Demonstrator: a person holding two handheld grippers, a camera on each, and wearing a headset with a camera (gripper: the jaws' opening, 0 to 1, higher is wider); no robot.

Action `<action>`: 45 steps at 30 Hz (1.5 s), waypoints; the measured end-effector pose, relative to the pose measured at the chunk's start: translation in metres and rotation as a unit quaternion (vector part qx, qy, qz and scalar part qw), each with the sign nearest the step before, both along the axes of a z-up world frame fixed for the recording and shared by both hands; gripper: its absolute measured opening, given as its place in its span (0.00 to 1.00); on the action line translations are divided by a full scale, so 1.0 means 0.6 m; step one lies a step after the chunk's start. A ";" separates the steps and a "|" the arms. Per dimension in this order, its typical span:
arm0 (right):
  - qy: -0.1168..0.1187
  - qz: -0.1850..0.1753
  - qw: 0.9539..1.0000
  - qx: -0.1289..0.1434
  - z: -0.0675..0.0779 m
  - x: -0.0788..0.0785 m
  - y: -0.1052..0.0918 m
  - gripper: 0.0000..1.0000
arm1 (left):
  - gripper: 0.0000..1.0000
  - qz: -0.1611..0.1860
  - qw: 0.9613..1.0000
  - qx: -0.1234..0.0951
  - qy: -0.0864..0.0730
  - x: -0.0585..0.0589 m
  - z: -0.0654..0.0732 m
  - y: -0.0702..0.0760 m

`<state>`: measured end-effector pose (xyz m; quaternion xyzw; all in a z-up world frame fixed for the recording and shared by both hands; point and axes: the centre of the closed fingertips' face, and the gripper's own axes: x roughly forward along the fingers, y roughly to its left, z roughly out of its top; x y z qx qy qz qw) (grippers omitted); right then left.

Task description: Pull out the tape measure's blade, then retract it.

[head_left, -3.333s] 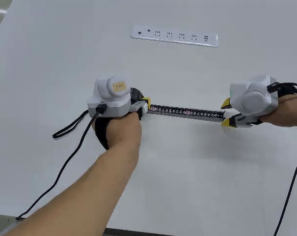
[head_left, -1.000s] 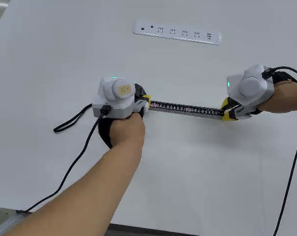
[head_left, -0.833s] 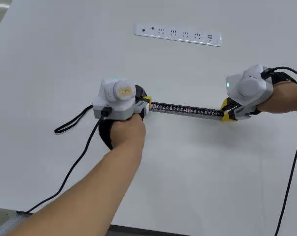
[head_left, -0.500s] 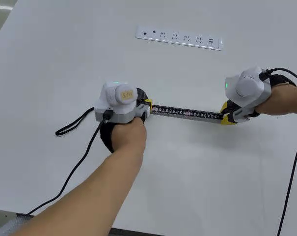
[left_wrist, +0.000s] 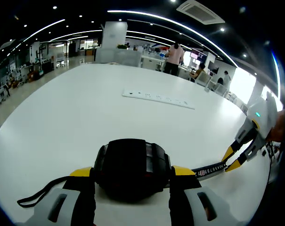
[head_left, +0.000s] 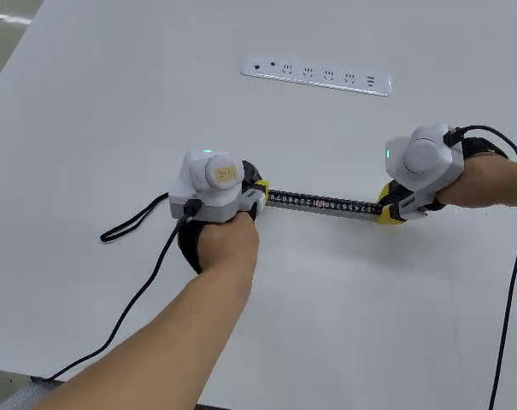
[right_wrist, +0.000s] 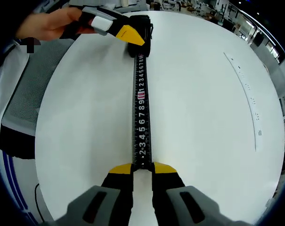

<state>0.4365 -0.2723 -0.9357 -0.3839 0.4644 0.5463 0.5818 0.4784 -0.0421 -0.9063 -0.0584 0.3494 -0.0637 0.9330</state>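
The tape measure's black case [left_wrist: 133,165] sits on the white table [head_left: 113,102], left of the middle. It is wedged between the two jaws of the left gripper [head_left: 256,195]. In the left gripper view the yellow-tipped jaws press against the case's two flanks, closed as far as its body allows, and the case bulges forward past their tips. From its right side the blade [head_left: 322,203] runs out flat and straight along the tabletop toward the right, with its black face and white numerals turned up.

The blade's free end lies in the right gripper [right_wrist: 142,168]. Those jaws are drawn in almost together, with only a thin slot between the yellow tips, and the tape stops right at that slot. The end hook is hidden behind the tips, so the pinch looks firm but the exact contact can't be made out. The low numerals lie nearest this gripper and the count climbs toward the case.

A black wrist strap [head_left: 130,224] trails from the case to the left, looping over the table. A dark cable [head_left: 130,307] leaves the left gripper toward the near edge. On the far side, well apart from the tape, lies a white power strip [head_left: 316,75], roughly parallel to the blade.
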 end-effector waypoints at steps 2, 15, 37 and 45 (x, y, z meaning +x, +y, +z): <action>0.000 0.002 1.000 0.002 0.000 0.000 0.007 0.13 | 0.61 -0.001 1.000 0.000 0.001 0.000 -0.001 0.000; 0.000 0.004 1.000 0.007 0.000 0.006 0.029 0.13 | 0.61 -0.002 1.000 0.001 0.001 0.002 -0.004 0.000; -0.011 0.009 1.000 0.018 -0.002 0.011 0.080 0.13 | 0.61 -0.004 1.000 0.000 0.001 0.003 -0.005 0.002; -0.016 0.013 1.000 0.023 -0.003 0.012 0.099 0.13 | 0.61 -0.004 1.000 0.000 0.001 0.003 -0.004 0.001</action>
